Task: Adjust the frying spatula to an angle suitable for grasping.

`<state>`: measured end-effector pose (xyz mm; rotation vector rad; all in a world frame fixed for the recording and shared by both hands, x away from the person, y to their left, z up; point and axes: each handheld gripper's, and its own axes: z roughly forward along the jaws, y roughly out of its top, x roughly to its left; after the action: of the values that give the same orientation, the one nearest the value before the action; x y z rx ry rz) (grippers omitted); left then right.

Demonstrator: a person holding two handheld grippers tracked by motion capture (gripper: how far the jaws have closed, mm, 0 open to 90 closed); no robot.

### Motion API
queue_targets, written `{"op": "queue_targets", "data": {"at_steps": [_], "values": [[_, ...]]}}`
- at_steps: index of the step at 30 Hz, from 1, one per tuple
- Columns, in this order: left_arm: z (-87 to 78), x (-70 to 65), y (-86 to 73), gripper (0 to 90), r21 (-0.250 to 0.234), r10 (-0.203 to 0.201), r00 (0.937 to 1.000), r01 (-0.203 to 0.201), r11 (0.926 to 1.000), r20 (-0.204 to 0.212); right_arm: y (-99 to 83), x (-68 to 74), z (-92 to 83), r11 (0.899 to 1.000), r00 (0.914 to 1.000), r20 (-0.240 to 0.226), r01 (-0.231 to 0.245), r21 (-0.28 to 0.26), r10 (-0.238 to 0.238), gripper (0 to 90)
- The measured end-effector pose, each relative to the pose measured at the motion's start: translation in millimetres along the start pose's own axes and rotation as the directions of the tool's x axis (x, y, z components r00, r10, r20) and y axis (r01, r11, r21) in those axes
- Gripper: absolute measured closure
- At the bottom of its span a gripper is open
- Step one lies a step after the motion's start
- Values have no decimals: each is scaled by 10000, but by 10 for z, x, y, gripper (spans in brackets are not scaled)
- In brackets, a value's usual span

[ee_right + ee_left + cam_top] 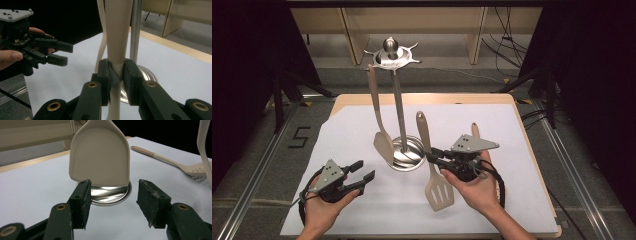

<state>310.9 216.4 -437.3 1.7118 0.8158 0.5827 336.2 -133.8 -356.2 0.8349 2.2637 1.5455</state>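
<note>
Slotted turner (438, 187) is nearest, its handle clamped by the right gripper (433, 156) and lifted beside the steel rack (398, 100), where a solid spatula (382, 140) hangs. Left gripper (363, 176) gapes empty on the white sheet (492, 200).

Spatula handle (117, 37) between clamped jaws

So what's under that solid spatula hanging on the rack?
Under the solid spatula sits the rack's shiny round base on the white sheet. The blade covers the base's far part and the pole's foot.
</note>
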Motion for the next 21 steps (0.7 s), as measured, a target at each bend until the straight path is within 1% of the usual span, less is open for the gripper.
{"op": "queue_targets", "data": {"at_steps": [1,2,3,4,5,6,7,8,9,10,11,12,14,15,17,18,19,20,21], "values": [[6,5,1,441,-69,35,10000,-35,10000,38,8,25,0,9996,9995,-113,-290,12,290,775],[0,1,3,441,-10,10,10000,-10,10000,-26,18,12,8,9999,9999,-124,-65,-150,64,775],[1,4,5,441,-13,25,10000,-25,10000,-29,31,21,2,9999,10000,-75,-37,-121,36,775],[2,4,8,441,-15,13,10000,-13,10000,-43,41,17,-3,9998,9999,-116,87,-174,-89,775],[3,3,9,441,-18,12,10000,-12,10000,-47,54,31,-10,9999,9999,-114,-16,-116,15,775],[9,2,12,441,-55,-2,10000,2,10000,-23,61,34,-2,9997,9997,-239,-19,-224,14,775],[1,-7,15,441,40,-59,9999,59,10000,-85,71,54,-16,9998,9998,-143,-147,-133,145,775],[0,-12,18,441,57,-88,9999,89,9999,-104,81,45,-1,9995,9996,-264,110,-299,-118,775],[1,-4,22,441,62,46,10000,-46,10000,-80,92,56,-9,9997,9997,-214,89,-223,-94,775],[1,-7,23,441,57,3,10000,-2,10000,-88,99,51,-10,9991,9997,-111,219,-365,-223,775],[1,-7,23,441,51,-2,10000,2,10000,-92,110,63,-18,9995,9998,-156,100,-288,-105,775],[1,-9,21,441,54,-56,9999,56,10000,-105,123,63,-22,9997,9996,-228,162,-202,-167,775],[-1,-7,20,441,79,-67,9999,67,9999,-117,132,76,-19,9995,9996,-267,1,-301,-9,775],[0,-6,21,441,69,-58,9999,59,10000,-117,142,69,-14,9988,9992,-267,272,-405,-283,774],[1,-2,23,441,73,-53,9999,54,10000,-116,165,83,-28,9992,9993,-230,283,-296,-290,775],[5,1,23,441,44,-18,10000,19,10000,-89,167,106,-38,9997,9998,-219,-2,-257,-4,775],[8,3,22,441,13,16,10000,-16,10000,-58,179,96,-26,9990,9994,-259,228,-376,-238,775],[9,3,21,441,-12,27,10000,-27,10000,-47,188,93,-30,9981,9992,-137,373,-493,-380,775],[1,-7,19,441,60,-73,9999,74,10000,-101,193,113,-35,9993,9996,-281,74,-380,-84,775]]}}
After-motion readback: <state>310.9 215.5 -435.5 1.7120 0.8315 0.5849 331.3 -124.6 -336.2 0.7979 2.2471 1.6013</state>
